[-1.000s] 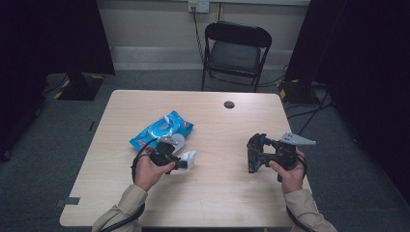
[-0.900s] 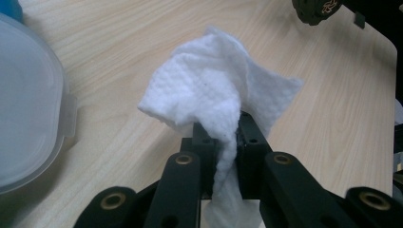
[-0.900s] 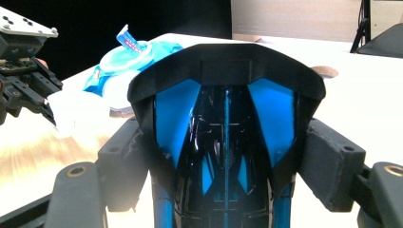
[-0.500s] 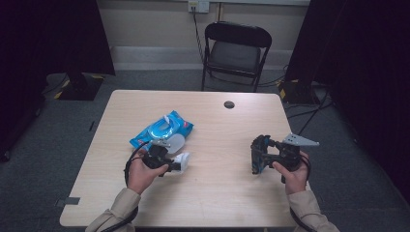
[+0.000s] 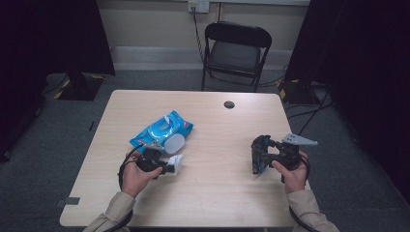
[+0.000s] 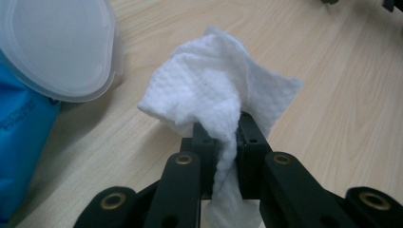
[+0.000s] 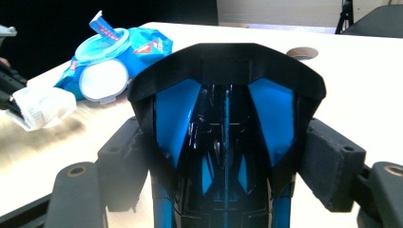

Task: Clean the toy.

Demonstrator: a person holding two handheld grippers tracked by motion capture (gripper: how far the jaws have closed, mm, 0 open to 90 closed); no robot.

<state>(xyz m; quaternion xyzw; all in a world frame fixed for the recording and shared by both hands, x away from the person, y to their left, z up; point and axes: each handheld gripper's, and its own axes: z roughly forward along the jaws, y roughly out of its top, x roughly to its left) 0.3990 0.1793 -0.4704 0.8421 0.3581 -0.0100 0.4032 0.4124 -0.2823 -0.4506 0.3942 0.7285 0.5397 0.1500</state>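
Note:
A blue wipes pack (image 5: 162,129) lies left of the table's middle with its round white lid (image 5: 174,143) flipped open. Just in front of it my left gripper (image 5: 168,167) is shut on a crumpled white wipe (image 5: 176,163). In the left gripper view the wipe (image 6: 214,90) bunches out past the pinching jaws of the left gripper (image 6: 223,130), beside the lid (image 6: 57,47). At the right, my right gripper (image 5: 260,155) is shut on a black and blue plastic object (image 5: 256,159), held above the table. In the right gripper view that object (image 7: 225,109) sits between the pads (image 7: 332,166).
The wooden table (image 5: 217,193) has a round cable hole (image 5: 229,104) at its far middle. A black folding chair (image 5: 237,48) stands beyond the far edge. Cables trail on the floor at the right.
My left hand has drawn the wipe a little toward the near left, away from the pack. The right hand has stayed about where it was.

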